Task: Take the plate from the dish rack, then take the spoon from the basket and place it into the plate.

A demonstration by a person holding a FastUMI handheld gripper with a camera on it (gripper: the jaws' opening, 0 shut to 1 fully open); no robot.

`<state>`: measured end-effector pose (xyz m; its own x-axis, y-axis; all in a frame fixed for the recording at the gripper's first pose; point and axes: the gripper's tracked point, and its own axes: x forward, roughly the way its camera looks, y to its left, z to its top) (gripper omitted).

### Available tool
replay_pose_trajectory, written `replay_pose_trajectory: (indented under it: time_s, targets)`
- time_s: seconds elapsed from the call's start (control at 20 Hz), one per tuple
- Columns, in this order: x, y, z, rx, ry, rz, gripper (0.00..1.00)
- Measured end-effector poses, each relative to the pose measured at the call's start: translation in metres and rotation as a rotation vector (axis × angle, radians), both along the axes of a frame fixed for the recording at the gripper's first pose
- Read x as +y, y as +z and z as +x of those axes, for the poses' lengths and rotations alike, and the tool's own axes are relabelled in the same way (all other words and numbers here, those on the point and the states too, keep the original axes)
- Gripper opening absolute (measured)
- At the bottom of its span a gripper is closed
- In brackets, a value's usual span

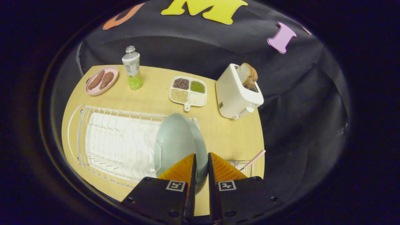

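The claw (202, 156) is closed narrow on the rim of a smooth, pale grey-green round plate (178, 140), both fingers pressing its edge; the plate stands on edge at the right end of the white wire dish rack (115, 140), whose slots to the left stand free over a white mat (ribbed wires, curved ends). Right of the fingers, a small wire basket (243, 165) sits at the light wooden tabletop's (225, 134) near edge, holding a pink-striped handle (254, 158), probably the spoon. Bare wood lies between the rack and a white toaster (236, 93)
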<state>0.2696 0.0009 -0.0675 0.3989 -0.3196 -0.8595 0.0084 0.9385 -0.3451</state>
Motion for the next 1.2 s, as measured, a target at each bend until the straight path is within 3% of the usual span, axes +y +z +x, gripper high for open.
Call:
replay_pose_trajectory:
  time_s: [0.2,0.55,0.9,1.2]
  targets:
    - [0.009,0.004,-0.009,-0.004,-0.056,-0.029,0.21]
    - [0.038,0.016,-0.029,-0.105,-0.118,-0.224,0.16]
    - [0.038,0.016,-0.036,-0.209,-0.209,-0.234,0.16]
    - [0.026,0.048,-0.037,-0.414,-0.26,-0.322,0.16]
